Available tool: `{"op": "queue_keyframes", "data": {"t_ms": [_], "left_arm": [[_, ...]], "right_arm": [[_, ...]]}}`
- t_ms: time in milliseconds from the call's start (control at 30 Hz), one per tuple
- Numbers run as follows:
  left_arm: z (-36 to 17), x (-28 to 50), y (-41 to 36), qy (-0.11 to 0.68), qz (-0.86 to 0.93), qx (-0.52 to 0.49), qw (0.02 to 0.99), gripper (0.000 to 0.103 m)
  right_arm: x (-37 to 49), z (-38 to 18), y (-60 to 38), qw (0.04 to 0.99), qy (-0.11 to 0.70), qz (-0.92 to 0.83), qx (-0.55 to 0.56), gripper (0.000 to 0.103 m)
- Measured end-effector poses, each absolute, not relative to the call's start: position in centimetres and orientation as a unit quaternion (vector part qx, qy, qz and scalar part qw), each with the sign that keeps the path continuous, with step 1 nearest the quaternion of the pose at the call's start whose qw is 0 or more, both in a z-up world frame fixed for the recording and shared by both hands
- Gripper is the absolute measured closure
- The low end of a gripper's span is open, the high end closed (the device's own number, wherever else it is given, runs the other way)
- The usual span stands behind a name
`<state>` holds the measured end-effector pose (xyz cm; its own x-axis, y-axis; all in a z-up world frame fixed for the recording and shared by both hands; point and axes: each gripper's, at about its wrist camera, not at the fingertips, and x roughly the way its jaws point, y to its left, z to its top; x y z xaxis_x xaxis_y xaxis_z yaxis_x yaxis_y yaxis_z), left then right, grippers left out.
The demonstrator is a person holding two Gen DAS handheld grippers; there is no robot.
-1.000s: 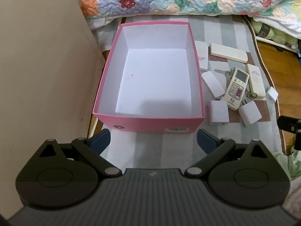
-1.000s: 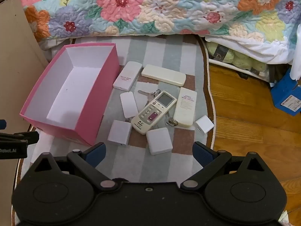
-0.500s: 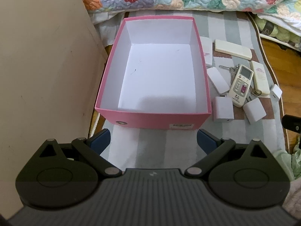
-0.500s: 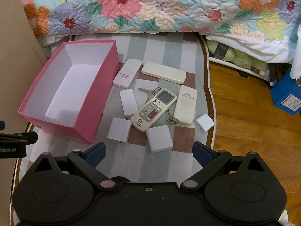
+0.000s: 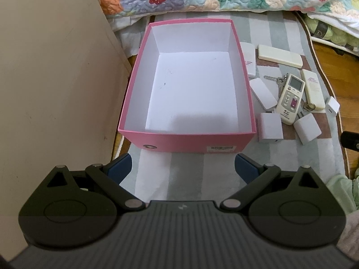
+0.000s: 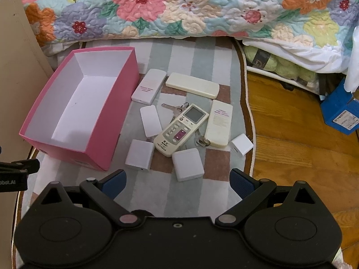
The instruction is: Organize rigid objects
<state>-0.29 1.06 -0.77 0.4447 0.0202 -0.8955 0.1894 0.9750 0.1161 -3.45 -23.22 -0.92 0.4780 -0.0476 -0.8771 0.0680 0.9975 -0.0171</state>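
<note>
An empty pink box with a white inside stands on a striped rug. To its right lie a cream remote with a screen, keys, a long cream case, two white remotes with pink print, a flat white card-like piece and three small white adapters. My left gripper is open and empty, just before the box's near wall. My right gripper is open and empty, just before the adapters.
A beige board stands left of the box. A floral quilt hangs behind the rug. Wood floor lies to the right, with a blue box and green yarn under the bed.
Both views have pulled back and up a little, so the box and the objects sit smaller and farther off. Nothing on the rug has moved. Both grippers stay open.
</note>
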Motion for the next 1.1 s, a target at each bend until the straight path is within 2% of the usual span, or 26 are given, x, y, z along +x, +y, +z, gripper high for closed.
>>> {"op": "queue_keyframes", "data": {"t_ms": [1100], "left_arm": [[-1.1, 0.0, 2.4, 0.533, -0.051, 0.08, 0.841, 0.004]], "right_arm": [[-3.9, -0.2, -22.1, 0.862, 0.507, -0.027, -0.011, 0.003]]}}
